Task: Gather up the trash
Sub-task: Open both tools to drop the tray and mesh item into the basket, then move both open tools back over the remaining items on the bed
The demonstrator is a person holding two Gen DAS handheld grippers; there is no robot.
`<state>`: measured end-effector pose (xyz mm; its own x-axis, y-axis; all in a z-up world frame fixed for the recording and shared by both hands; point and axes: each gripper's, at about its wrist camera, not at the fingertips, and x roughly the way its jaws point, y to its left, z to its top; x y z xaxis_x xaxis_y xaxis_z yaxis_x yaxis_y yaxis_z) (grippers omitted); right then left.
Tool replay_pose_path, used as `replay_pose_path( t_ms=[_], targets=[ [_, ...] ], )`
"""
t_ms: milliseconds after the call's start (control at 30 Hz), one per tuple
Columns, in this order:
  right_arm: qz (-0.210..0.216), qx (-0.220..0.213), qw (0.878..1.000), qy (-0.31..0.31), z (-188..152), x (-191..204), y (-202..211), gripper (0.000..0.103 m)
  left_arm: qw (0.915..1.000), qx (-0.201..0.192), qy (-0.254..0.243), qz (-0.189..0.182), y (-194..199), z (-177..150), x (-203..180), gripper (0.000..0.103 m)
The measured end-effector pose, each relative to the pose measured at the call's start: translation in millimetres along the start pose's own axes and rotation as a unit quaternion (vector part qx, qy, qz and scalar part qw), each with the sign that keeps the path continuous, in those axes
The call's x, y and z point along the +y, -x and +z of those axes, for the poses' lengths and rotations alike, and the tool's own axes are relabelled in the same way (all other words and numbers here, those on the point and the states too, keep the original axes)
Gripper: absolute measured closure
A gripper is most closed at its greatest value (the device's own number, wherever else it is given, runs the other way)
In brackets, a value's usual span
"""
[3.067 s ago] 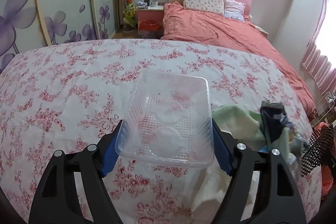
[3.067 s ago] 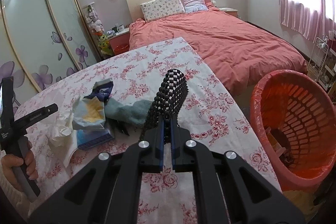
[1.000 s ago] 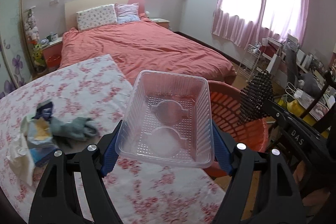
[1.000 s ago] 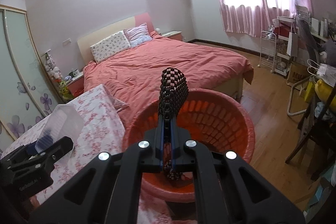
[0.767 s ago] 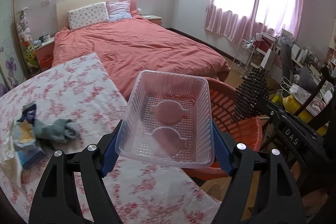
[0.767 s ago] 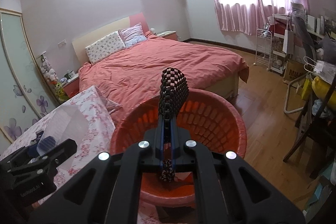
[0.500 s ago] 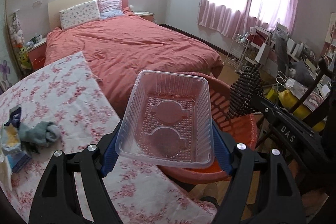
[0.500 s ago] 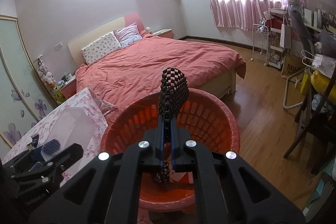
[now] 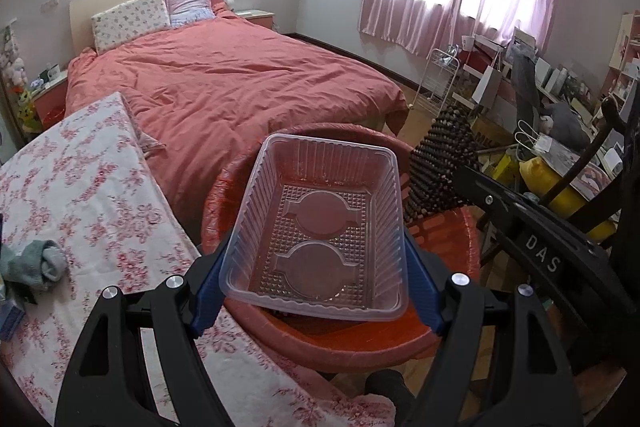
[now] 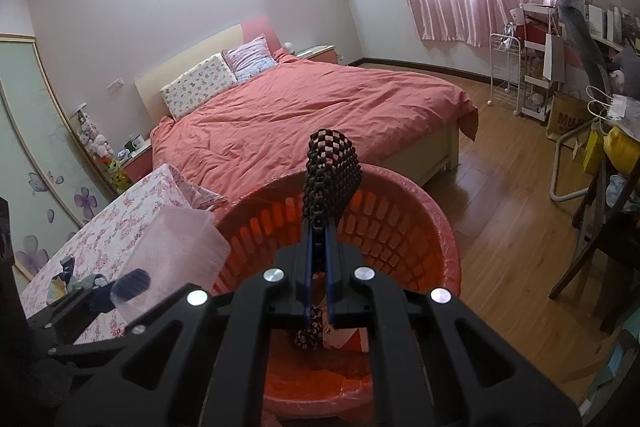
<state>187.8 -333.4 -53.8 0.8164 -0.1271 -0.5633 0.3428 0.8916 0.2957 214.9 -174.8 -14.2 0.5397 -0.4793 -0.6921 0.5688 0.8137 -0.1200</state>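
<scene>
We've got both grippers over the red basket [image 9: 348, 347] right now. Our left gripper [image 9: 316, 283] has its blue pads spread wide and clamped on the long sides of a clear plastic tray [image 9: 320, 227], which is empty and tilted a bit, sitting right above the basket's opening. In the right wrist view the same tray [image 10: 176, 247] shows up at the left, just beside the basket rim [image 10: 440, 223].

Our right gripper [image 10: 318, 267] is nearly closed, and its jaws are just starting to ease apart, with a black beaded mesh thing [image 10: 330, 175] between them (looks like a woven bead pouch or mat, hard to say which from this angle). Its top sticks up past the fingers and a bit of it dangles below them, over the inside of the basket. From the left view the mesh [image 9: 440, 163] is just to the right of the tray.

Off to the left, the flowery tablecloth [image 9: 80, 195] has a greyish rag [image 9: 36, 263] on it. Big bed with a salmon duvet [image 9: 224, 83] behind everything.
</scene>
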Motion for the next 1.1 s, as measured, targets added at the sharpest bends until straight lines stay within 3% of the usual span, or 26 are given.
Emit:
replay_pose_path(
  t_ms=[267,567,867,1100],
  targets=[
    [0.003,0.014,1.000,-0.010,-1,-9,-11,0.071,0.9995,0.030,0.003,-0.004,-17,-5,-1,0.021],
    [-0.017,0.008,1.000,0.002,-5,-8,-5,0.055,0.9990,0.036,0.011,0.022,-12,-11,13,0.020],
    [-0.015,-0.002,0.999,0.033,-9,23,4,0.048,0.9970,0.015,0.027,0.072,21,-17,48,0.020],
    [0.008,0.009,0.998,0.060,-18,61,8,0.048,0.9902,-0.006,0.058,0.127,58,-32,95,0.020]
  ],
)
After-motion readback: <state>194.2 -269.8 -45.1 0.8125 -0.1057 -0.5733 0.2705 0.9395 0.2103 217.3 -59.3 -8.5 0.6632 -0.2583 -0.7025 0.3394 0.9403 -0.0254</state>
